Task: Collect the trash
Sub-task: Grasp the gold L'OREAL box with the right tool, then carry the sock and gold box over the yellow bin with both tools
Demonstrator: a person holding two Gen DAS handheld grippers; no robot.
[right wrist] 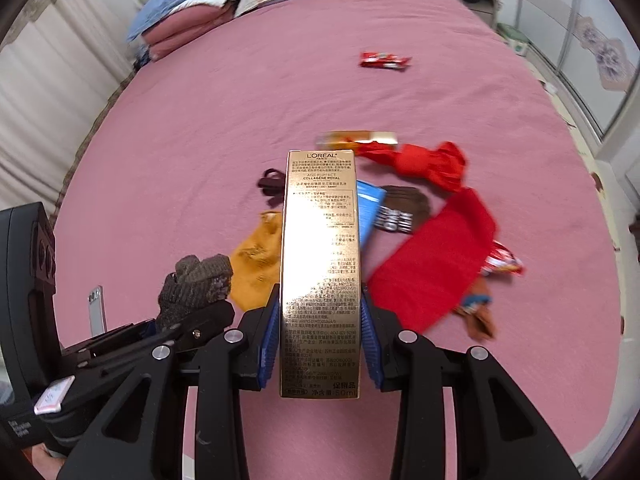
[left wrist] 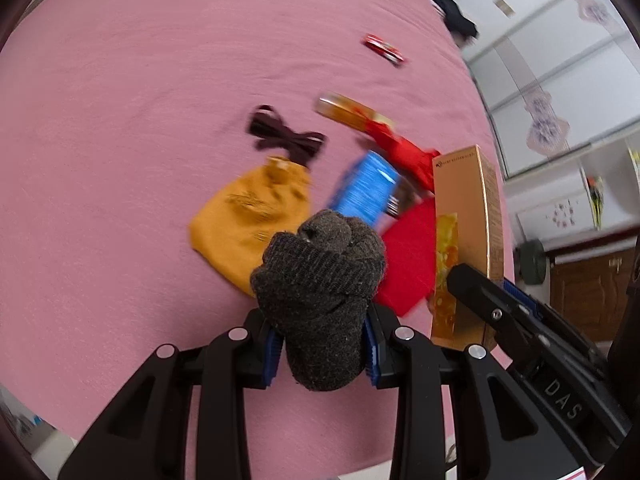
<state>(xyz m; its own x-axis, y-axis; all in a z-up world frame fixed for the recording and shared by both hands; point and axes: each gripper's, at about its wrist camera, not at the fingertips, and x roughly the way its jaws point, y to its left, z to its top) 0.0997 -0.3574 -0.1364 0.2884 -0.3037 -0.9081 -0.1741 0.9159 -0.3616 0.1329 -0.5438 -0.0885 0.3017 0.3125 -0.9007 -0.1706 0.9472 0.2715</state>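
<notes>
My left gripper (left wrist: 320, 344) is shut on a rolled dark grey sock (left wrist: 320, 280) and holds it above the pink bed. My right gripper (right wrist: 320, 336) is shut on a tall gold L'Oreal box (right wrist: 320, 264); that box also shows at the right of the left wrist view (left wrist: 466, 240). The sock shows at lower left in the right wrist view (right wrist: 196, 284). On the bed lie a blue packet (left wrist: 364, 188), a gold box (right wrist: 356, 138), a red snack wrapper (right wrist: 384, 60) and another red wrapper (right wrist: 502, 262).
A yellow sock (left wrist: 248, 224), a red cloth (right wrist: 436, 268), a red sock (right wrist: 424, 164), a brown glove (right wrist: 404, 200), a dark hair tie (left wrist: 284, 134) and a pill blister (right wrist: 394, 220) lie on the pink bed sheet (right wrist: 200, 140). Folded bedding (right wrist: 192, 12) is stacked at the far end.
</notes>
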